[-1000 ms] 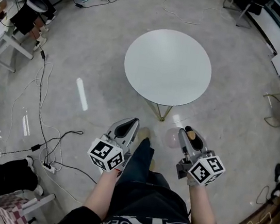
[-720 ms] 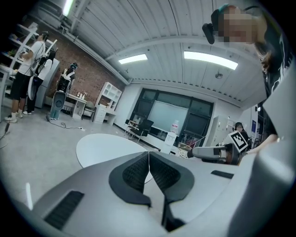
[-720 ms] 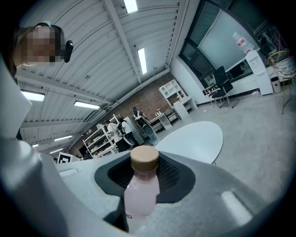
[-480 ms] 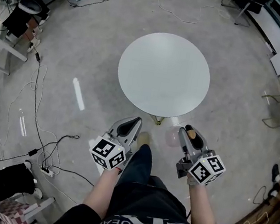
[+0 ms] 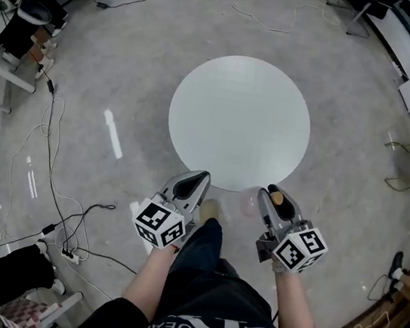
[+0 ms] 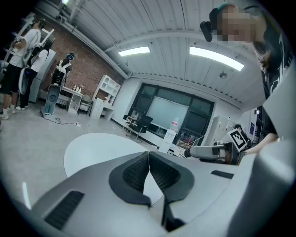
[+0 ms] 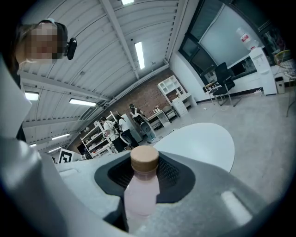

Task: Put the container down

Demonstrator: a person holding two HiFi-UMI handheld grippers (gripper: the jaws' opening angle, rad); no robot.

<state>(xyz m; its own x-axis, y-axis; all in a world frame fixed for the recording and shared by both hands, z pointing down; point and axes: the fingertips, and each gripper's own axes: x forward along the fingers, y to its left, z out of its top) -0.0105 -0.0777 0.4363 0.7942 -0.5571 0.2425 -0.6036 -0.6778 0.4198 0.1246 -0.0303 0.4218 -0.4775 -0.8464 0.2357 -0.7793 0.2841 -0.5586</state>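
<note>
The set-down is not yet done: the right gripper (image 5: 274, 198) clamps the container (image 7: 140, 192), a pale pink capped bottle, upright between its jaws, the round table (image 5: 239, 122) lies just ahead, and the left gripper (image 5: 190, 187) is closed and empty.

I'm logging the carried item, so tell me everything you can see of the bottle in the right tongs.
The bottle is small, with a pale pink, milky, translucent body and a round tan cap that looks like wood or cork. No label shows. The right tongs clamp it just below the cap, which stands clear of the pads. It is held in the air by the near edge of the round white table, touching nothing else.
</note>
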